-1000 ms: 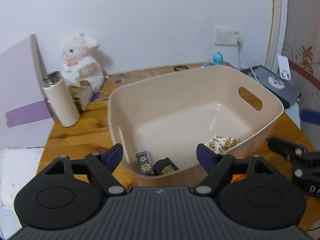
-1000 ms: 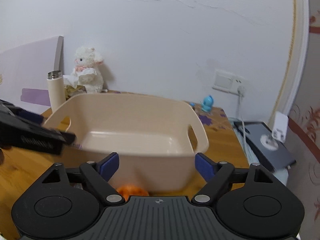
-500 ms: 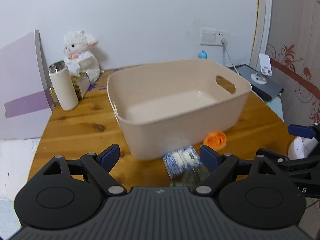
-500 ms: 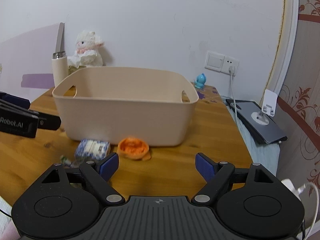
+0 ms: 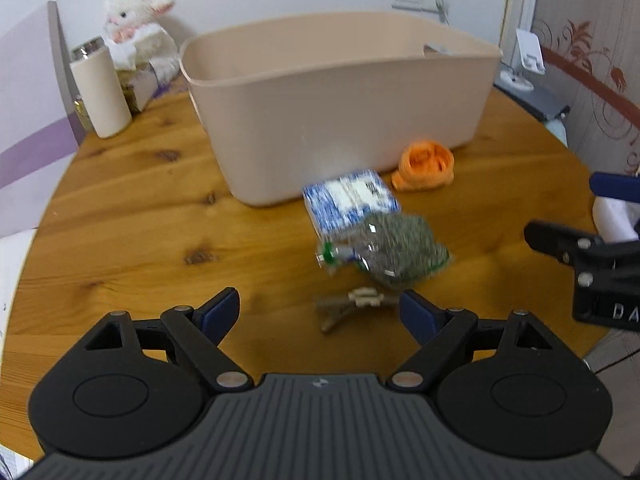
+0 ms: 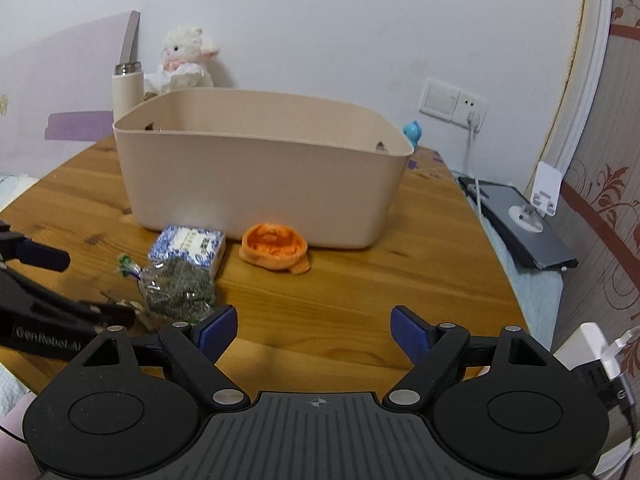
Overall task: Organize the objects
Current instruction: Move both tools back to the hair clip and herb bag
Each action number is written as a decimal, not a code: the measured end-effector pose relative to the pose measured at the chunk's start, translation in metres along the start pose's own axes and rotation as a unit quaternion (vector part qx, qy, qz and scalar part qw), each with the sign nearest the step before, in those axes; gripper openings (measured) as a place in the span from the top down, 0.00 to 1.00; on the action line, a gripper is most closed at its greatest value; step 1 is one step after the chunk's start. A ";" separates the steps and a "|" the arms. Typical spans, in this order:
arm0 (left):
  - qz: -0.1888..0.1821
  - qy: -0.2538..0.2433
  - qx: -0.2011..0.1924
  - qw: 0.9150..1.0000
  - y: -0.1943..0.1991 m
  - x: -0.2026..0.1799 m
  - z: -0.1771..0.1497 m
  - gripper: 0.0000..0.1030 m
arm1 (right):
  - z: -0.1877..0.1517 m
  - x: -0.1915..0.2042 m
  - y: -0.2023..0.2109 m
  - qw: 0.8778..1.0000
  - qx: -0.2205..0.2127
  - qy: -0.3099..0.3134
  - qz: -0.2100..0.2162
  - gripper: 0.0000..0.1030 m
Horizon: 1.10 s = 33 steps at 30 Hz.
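Observation:
A beige plastic bin (image 5: 340,100) (image 6: 260,168) stands on the round wooden table (image 5: 140,220). In front of it lie a blue-and-white box (image 5: 350,200) (image 6: 186,246), a clear bag of green dried stuff (image 5: 400,250) (image 6: 176,286), an orange crumpled thing (image 5: 426,166) (image 6: 276,246) and a small bundle of sticks (image 5: 352,306). My left gripper (image 5: 320,312) is open and empty, just short of the sticks. My right gripper (image 6: 314,330) is open and empty over bare table, right of the bag.
A cream flask (image 5: 100,88) and a white plush lamb (image 5: 138,28) stand at the back left by a lilac board (image 5: 32,100). A wall socket with cable (image 6: 472,110), a small blue figure (image 6: 412,132) and a dark flat device (image 6: 516,220) are at the right.
Both grippers have pulled back from the bin and lowered toward the table front. The box, bag, orange thing and sticks have come into view before them.

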<state>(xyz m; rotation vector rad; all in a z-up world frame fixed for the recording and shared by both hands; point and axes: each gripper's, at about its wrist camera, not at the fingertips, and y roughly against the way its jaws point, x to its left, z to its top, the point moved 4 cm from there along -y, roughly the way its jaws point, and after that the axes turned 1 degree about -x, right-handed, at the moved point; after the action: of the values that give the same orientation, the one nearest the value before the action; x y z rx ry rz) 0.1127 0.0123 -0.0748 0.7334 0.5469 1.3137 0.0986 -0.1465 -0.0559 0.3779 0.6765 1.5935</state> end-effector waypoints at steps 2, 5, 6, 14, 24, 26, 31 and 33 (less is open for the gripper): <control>-0.006 -0.005 0.005 1.000 -0.006 -0.001 -0.004 0.15 | -0.002 0.002 -0.005 1.000 0.006 0.004 0.001 0.17; -0.004 -0.011 0.009 1.000 -0.016 0.000 -0.007 0.15 | -0.005 0.007 -0.011 1.000 0.012 0.009 0.005 0.17; 0.001 -0.012 0.010 1.000 -0.019 0.002 -0.008 0.15 | -0.005 0.008 -0.013 1.000 0.014 0.009 0.008 0.17; 0.014 0.030 0.003 0.999 -0.030 0.032 -0.002 0.15 | -0.006 0.022 -0.027 0.999 0.027 0.015 0.037 0.17; -0.040 -0.027 -0.022 0.999 -0.030 0.033 0.002 0.15 | -0.001 0.048 -0.043 0.996 0.039 0.035 0.066 0.16; -0.023 -0.043 -0.024 0.999 -0.032 0.029 0.003 0.15 | -0.001 0.051 -0.045 0.996 0.042 0.037 0.066 0.16; -0.043 -0.015 -0.019 0.999 -0.033 0.033 0.006 0.15 | -0.002 0.044 -0.041 0.997 0.041 0.038 0.055 0.15; -0.065 -0.001 -0.023 0.998 -0.030 0.032 0.008 0.15 | -0.002 0.040 -0.039 0.997 0.039 0.042 0.044 0.14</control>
<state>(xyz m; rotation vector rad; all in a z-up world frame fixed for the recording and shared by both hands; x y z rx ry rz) 0.1447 0.0399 -0.0906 0.6506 0.5521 1.2016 0.1222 -0.1071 -0.0872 0.4034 0.7978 1.6779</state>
